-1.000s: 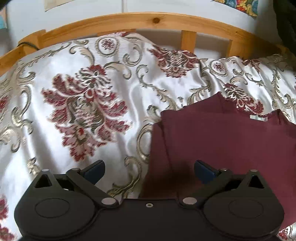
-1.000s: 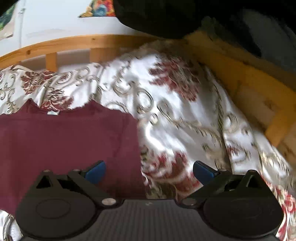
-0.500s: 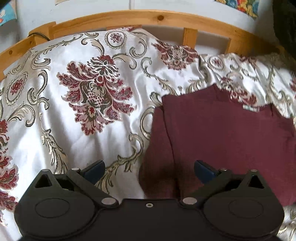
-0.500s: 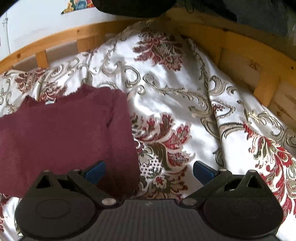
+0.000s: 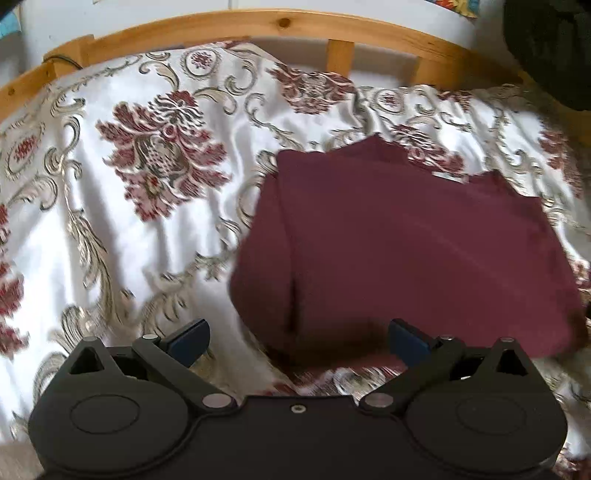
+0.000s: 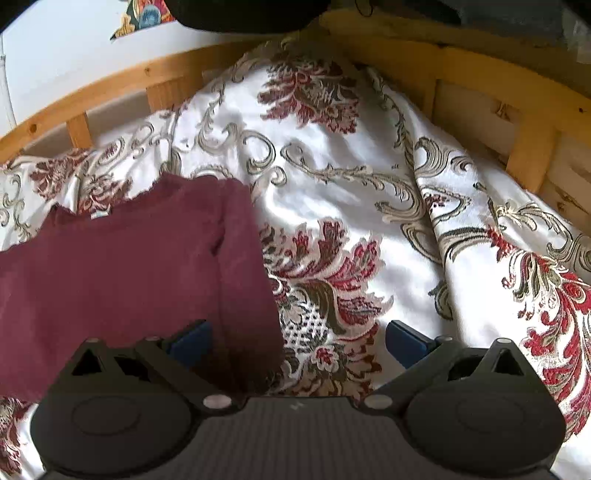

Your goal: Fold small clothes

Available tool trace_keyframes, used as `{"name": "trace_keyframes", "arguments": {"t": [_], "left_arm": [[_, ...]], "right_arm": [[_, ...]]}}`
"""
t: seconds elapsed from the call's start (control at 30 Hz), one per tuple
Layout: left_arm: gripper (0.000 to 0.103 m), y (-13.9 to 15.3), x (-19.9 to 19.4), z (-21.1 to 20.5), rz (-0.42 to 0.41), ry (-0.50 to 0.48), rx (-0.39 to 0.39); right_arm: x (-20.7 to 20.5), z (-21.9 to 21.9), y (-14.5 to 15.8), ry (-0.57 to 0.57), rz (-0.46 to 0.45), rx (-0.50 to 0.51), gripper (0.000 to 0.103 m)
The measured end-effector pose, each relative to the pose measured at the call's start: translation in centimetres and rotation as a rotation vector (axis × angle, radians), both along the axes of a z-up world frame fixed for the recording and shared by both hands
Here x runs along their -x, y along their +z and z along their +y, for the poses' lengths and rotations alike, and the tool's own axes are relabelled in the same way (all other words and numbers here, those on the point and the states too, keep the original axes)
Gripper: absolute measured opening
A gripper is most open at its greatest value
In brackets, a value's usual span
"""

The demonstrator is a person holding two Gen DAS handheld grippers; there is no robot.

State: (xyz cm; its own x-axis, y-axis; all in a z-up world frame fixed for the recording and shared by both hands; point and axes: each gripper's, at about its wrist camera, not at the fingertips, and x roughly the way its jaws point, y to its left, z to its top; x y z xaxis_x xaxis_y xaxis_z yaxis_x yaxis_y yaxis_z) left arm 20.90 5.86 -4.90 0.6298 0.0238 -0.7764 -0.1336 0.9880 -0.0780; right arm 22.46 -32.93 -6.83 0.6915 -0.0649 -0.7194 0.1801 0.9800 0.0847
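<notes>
A small maroon garment (image 5: 413,251) lies flat on the patterned bedspread, its sides folded in and a white neck label at its far edge. The same garment (image 6: 129,266) fills the left of the right wrist view. My left gripper (image 5: 297,341) hovers open over the garment's near left corner, its blue pads wide apart and nothing between them. My right gripper (image 6: 297,341) is open too, above the garment's near right edge, one pad over the cloth and the other over the bedspread.
The white bedspread (image 5: 110,221) with red and gold flowers covers the bed and is wrinkled at the right (image 6: 424,206). A wooden bed rail (image 5: 280,26) curves along the far side and runs down the right (image 6: 517,122). Dark fabric (image 5: 550,48) hangs at the top right.
Both grippers have drawn back and up from the garment, so more of it and of the bedspread shows. Both stay open throughout.
</notes>
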Motion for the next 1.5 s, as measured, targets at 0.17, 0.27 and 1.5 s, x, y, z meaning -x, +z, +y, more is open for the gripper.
{"name": "trace_keyframes", "arguments": {"t": [0.17,0.27,1.5], "left_arm": [[0.102,0.6,1.9,-1.0,-0.053,-0.059,0.069],[0.102,0.9,2.3,-1.1,-0.086,-0.066,0.087],[0.102,-3.9,-10.7,7.1,0.072,0.154,0.485]], "right_arm": [[0.7,0.6,1.2,0.002,-0.098,0.037,0.103],[1.2,1.3,2.1,0.017,-0.188,0.069,0.103],[-0.1,12.8,-1.0,0.545,-0.223,0.063,0.103]]}}
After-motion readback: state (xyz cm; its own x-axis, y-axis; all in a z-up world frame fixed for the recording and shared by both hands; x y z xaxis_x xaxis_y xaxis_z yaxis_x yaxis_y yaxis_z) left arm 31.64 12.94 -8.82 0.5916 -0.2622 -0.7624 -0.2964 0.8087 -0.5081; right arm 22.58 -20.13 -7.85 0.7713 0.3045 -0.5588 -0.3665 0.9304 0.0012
